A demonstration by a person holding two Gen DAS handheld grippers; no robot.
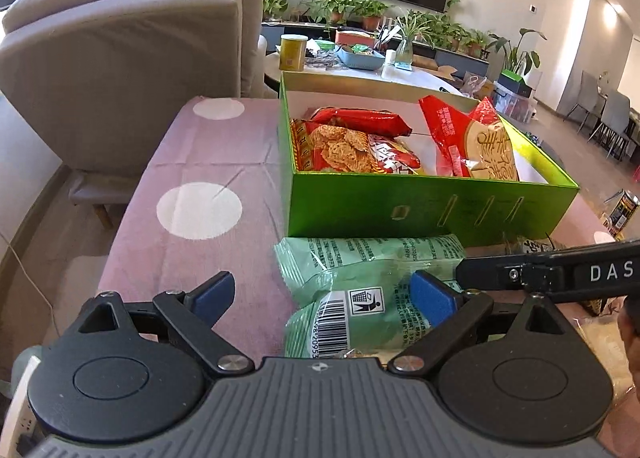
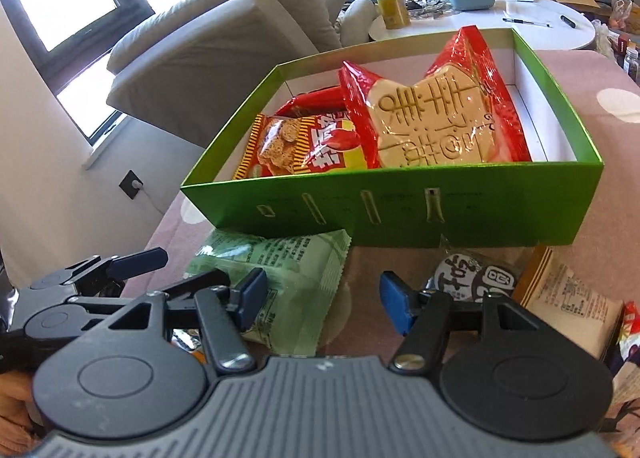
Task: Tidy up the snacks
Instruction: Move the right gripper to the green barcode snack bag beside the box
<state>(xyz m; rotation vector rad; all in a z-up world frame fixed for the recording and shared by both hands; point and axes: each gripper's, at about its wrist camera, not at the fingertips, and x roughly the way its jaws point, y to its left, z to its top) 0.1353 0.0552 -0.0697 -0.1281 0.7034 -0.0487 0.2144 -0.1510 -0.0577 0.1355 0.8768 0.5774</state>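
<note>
Left gripper [image 1: 326, 294]: fingers spread wide, nothing gripped; the pale green snack packet [image 1: 360, 282] lies on the tabletop [image 1: 192, 194] between the blue pads, no pad pressing on it. Right gripper [image 2: 322, 298]: fingers also apart and empty; its left pad sits over the same green packet, its right pad near a dark round-printed packet [image 2: 476, 278]. Green box [image 1: 420, 206]: stands open on the pink dotted cloth just behind the green packet; it contains an orange cracker bag [image 2: 296, 146], a red packet [image 1: 360, 118] and a large red bag with a beige panel [image 2: 436, 118], the latter leaning upright.
</note>
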